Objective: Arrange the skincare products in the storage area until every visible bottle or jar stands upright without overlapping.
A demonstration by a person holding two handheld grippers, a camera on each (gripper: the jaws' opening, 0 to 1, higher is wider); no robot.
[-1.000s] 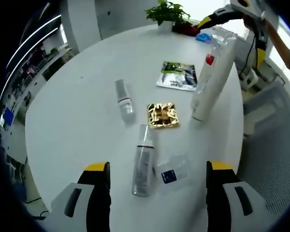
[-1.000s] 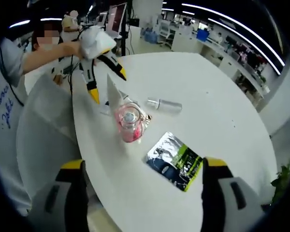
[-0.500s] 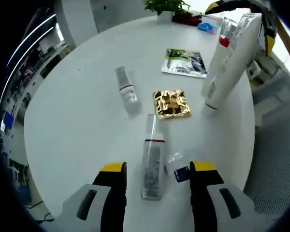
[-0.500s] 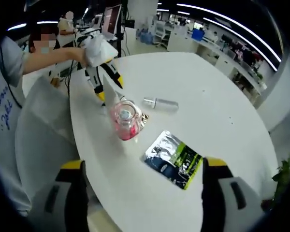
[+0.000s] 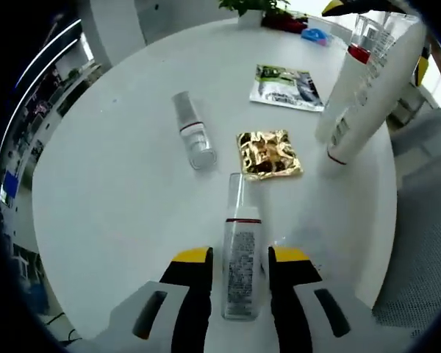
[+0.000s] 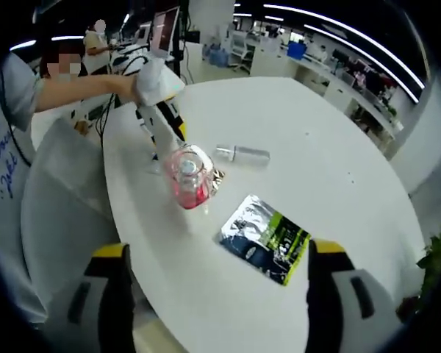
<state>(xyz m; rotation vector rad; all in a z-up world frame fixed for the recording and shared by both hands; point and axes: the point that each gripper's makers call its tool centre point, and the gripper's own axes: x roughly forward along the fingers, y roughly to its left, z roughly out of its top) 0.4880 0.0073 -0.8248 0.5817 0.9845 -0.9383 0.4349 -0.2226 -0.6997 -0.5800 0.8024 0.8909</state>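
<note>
My left gripper (image 5: 237, 261) is drawn in narrow around the near clear bottle (image 5: 240, 254), which lies flat on the white table (image 5: 110, 184) at 6 o'clock in the left gripper view. Both jaws flank its labelled body; I cannot tell whether the pads are already touching it. My right gripper (image 6: 214, 254) is spread wide and holds nothing, hovering over the table edge.

Step in hand, as I judge it: grasp the lying bottle and stand it up.
1. Close on the labelled body, not the thin capped end pointing to 12 o'clock, so the weight sits inside the jaws.
2. Squeeze gently; the smooth round wall may roll or slip out sideways.
3. Lift clear of the table, then rotate until the base faces down.
4. Set it on bare table, away from the gold foil packet (image 5: 269, 153) just beyond its cap at 1 o'clock.
5. Confirm the bottle stands firmly before releasing.

Appearance: the bottle is slim, transparent and cylindrical, with dark print on the body and a dark red band where the clear cap begins. A second small clear bottle (image 5: 193, 140) of similar build lies at 11 o'clock, apart from the first. A tall white tube (image 5: 375, 81) and a red-capped bottle (image 5: 343, 84) stand at 2 o'clock, the tube leaning. A green and black sachet (image 5: 287, 87) lies at 1 o'clock.

In the right gripper view, the pink bottle (image 6: 189, 180) stands at 10 o'clock.
</note>
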